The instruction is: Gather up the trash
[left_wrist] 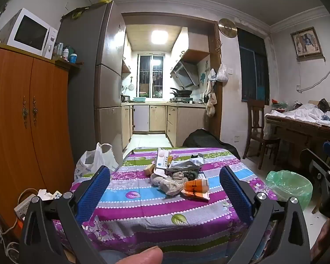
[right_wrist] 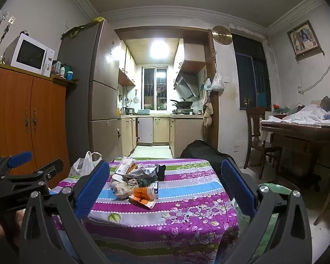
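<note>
We are at the start: both the left gripper and the right gripper stand spread wide and empty, short of the trash pile heaped mid-table at twelve o'clock on the striped cloth. Next, we judge, one gripper must reach in and pinch the nearest piece, the orange wrapper, then carry it to the green-lined bin at three o'clock.

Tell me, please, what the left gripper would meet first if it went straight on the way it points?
Probably the trash pile on the table: the left gripper, jaws open, points slightly down at it. Depth is unclear.
</note>
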Demonstrator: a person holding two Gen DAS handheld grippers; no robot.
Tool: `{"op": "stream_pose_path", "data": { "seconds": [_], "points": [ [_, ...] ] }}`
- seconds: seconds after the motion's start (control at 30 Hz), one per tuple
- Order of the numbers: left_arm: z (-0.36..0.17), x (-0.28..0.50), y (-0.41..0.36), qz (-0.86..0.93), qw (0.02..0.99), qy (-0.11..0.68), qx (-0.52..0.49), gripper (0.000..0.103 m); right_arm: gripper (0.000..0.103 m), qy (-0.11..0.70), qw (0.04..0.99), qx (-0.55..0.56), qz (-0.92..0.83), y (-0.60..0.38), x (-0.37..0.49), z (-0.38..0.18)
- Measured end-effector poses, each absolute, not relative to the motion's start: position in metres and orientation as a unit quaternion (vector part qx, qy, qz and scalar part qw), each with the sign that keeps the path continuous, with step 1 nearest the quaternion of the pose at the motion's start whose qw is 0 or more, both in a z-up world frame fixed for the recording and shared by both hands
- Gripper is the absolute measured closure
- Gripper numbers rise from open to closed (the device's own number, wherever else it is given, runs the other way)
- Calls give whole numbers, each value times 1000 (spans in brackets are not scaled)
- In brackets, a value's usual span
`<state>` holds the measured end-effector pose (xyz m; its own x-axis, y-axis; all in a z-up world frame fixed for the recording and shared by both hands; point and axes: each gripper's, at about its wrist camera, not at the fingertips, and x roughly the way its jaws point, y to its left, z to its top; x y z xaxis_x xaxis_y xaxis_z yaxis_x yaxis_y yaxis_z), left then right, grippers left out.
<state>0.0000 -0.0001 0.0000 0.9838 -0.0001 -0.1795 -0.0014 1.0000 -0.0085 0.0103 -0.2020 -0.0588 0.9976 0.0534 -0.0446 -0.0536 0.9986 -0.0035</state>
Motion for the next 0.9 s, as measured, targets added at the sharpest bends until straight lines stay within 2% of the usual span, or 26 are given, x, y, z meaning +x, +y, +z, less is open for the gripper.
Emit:
{"op": "stream_pose_path", "data": {
  "seconds": [0.9],
  "points": [
    [-7, 7, 1, -4, 995, 99, -2, 4, 5, 28, 999, 0, 27, -203, 13, -62]
  ]
}}
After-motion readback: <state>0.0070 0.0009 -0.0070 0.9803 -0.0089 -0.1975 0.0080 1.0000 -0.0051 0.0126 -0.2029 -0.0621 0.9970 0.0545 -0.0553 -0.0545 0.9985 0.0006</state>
